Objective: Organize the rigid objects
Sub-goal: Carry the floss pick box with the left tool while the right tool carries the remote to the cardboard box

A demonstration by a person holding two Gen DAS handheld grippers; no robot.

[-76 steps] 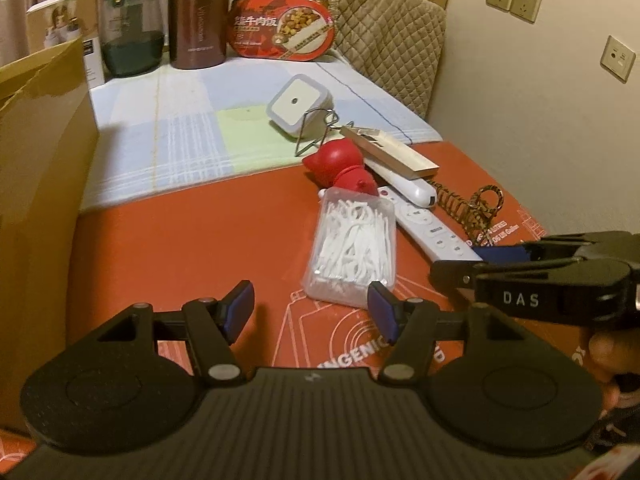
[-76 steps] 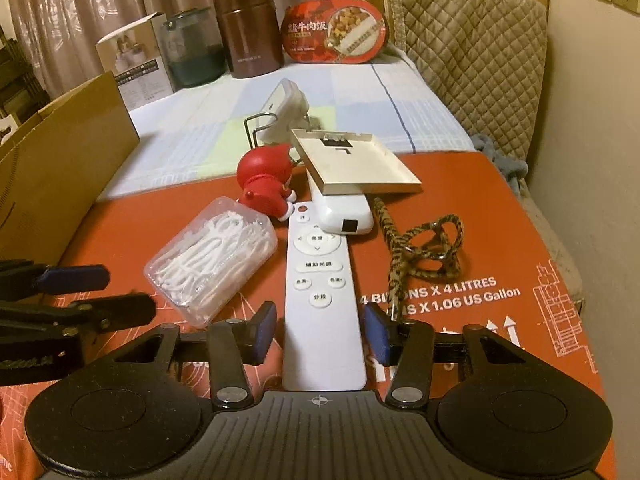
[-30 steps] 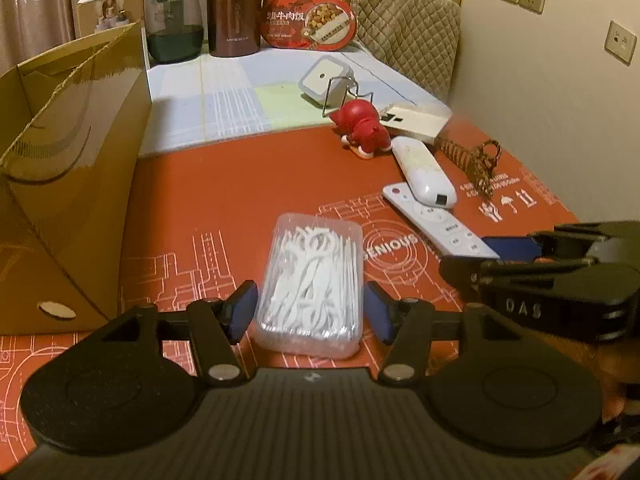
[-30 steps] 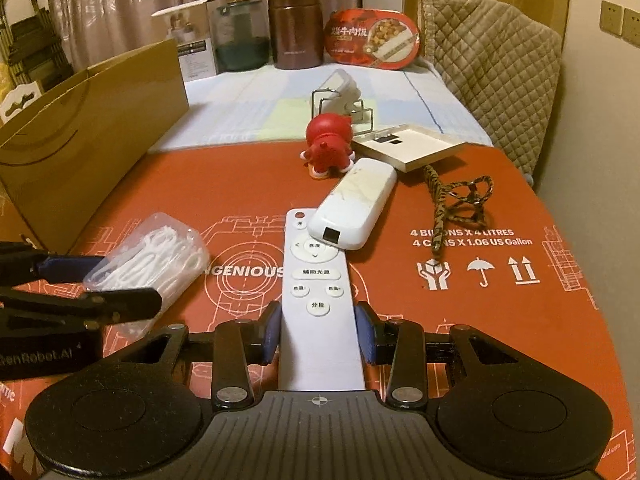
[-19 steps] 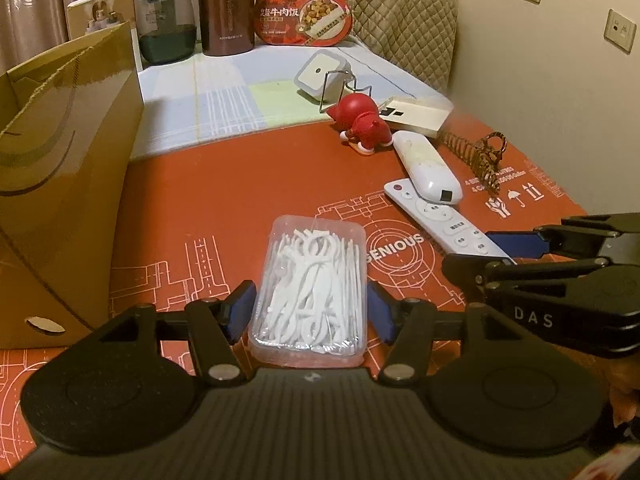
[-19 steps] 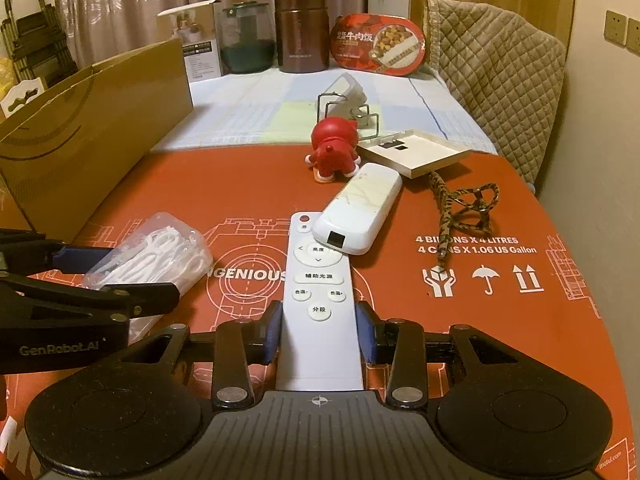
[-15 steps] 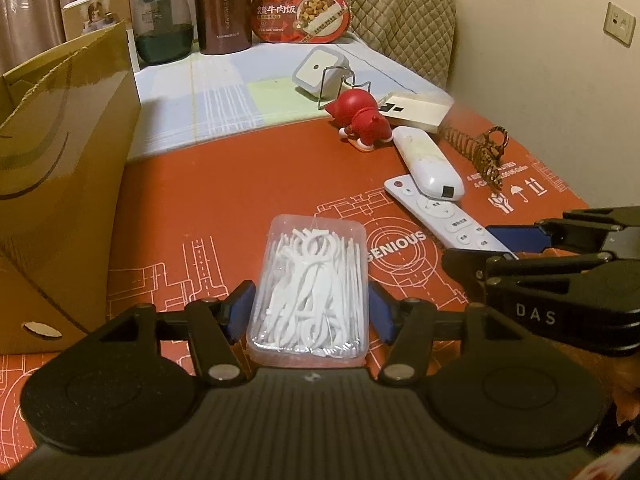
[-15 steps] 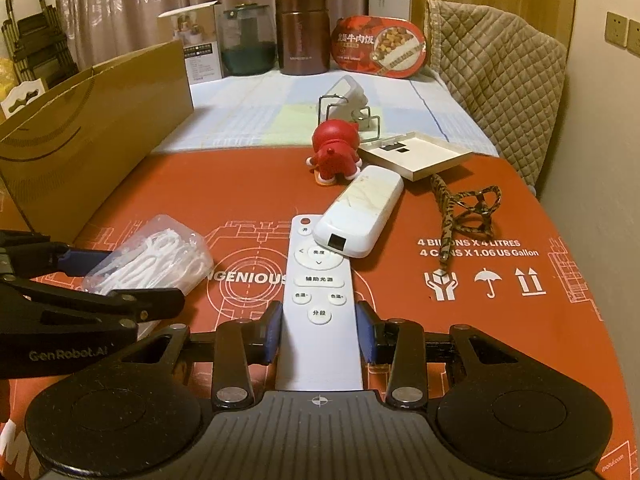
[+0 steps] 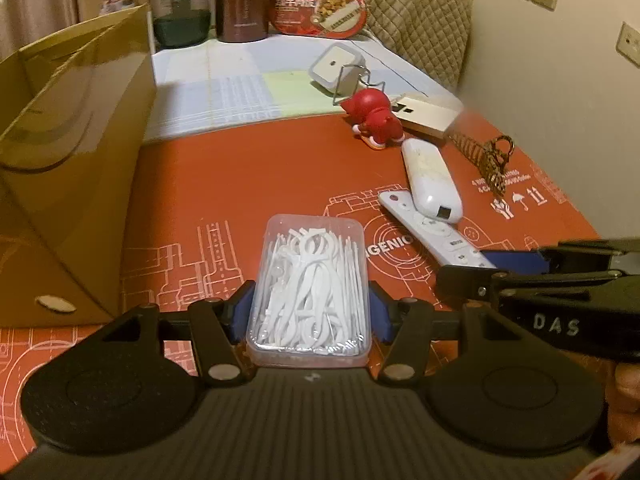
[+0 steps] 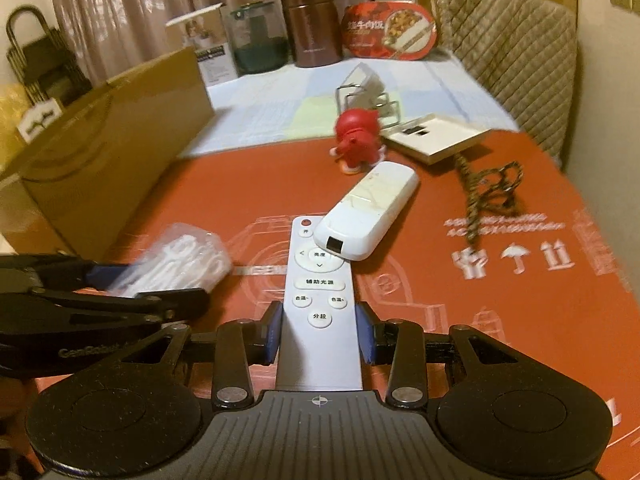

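Observation:
My left gripper (image 9: 310, 314) is shut on a clear box of white floss picks (image 9: 310, 284), its blue pads against both long sides, just above the red mat. My right gripper (image 10: 318, 332) is shut on a flat white remote (image 10: 318, 292) with round buttons. A second, rounded white remote (image 10: 366, 210) rests across the far end of that remote. The floss box shows blurred at the left of the right wrist view (image 10: 180, 262). The right gripper shows as a black clamp at the right of the left wrist view (image 9: 520, 280).
A brown paper bag (image 9: 68, 152) lies along the left. A red figurine (image 9: 374, 122), a flat beige box (image 9: 426, 114), a patterned cord (image 9: 486, 156) and a wire stand with a white device (image 9: 340, 66) lie farther back. Jars and a food tin (image 9: 320, 8) stand at the far edge.
My left gripper has closed on the floss box, which was loose between open fingers. My right gripper stays shut on the flat remote, and its view has shifted slightly.

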